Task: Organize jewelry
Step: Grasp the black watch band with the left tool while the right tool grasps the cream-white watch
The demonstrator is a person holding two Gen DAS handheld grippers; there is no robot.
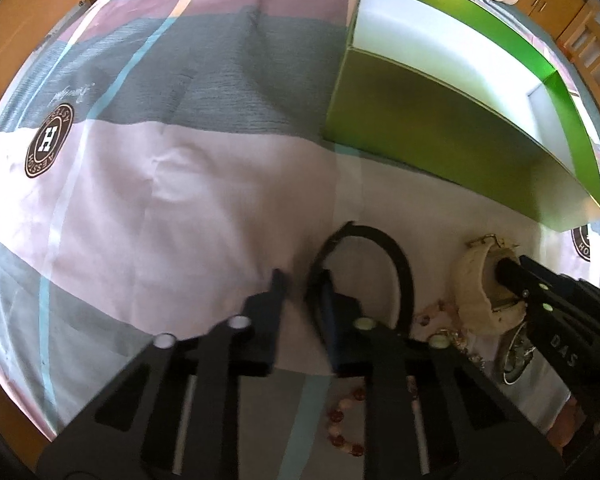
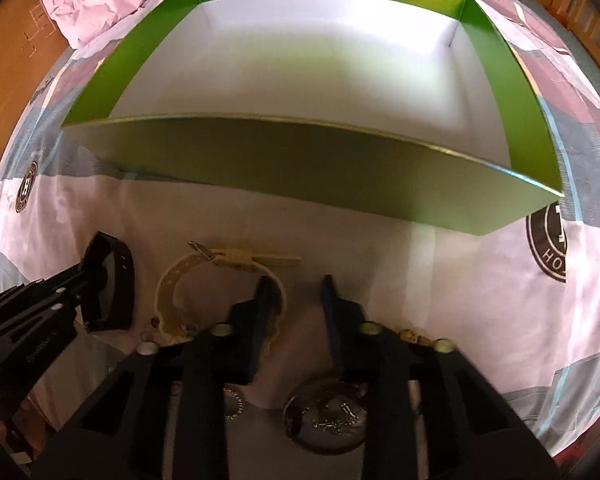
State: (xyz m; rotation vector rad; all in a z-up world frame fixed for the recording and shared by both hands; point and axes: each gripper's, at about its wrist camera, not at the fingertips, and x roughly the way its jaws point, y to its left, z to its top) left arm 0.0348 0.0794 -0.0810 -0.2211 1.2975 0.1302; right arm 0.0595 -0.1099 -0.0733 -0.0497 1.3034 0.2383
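Note:
A green box (image 1: 432, 140) with a white, bare inside stands on the bed; it fills the right wrist view (image 2: 300, 164). A black watch (image 1: 384, 252) lies by my left gripper (image 1: 302, 280), which is open with its right finger inside the strap loop; it shows at the left (image 2: 110, 284). A cream watch (image 2: 216, 280) lies by my right gripper (image 2: 298, 284), which is open with its left finger inside the strap; it also shows in the left wrist view (image 1: 476, 284). A bead bracelet (image 1: 344, 424) and a silver watch (image 2: 328, 416) lie near.
The bed cover (image 1: 172, 200) is pink, grey and white with round logo badges (image 1: 48, 140). Small pinkish beads (image 1: 436, 312) lie between the two watches. A crumpled pink quilt (image 2: 100, 0) lies at the far left. Wooden furniture (image 1: 580, 28) borders the bed.

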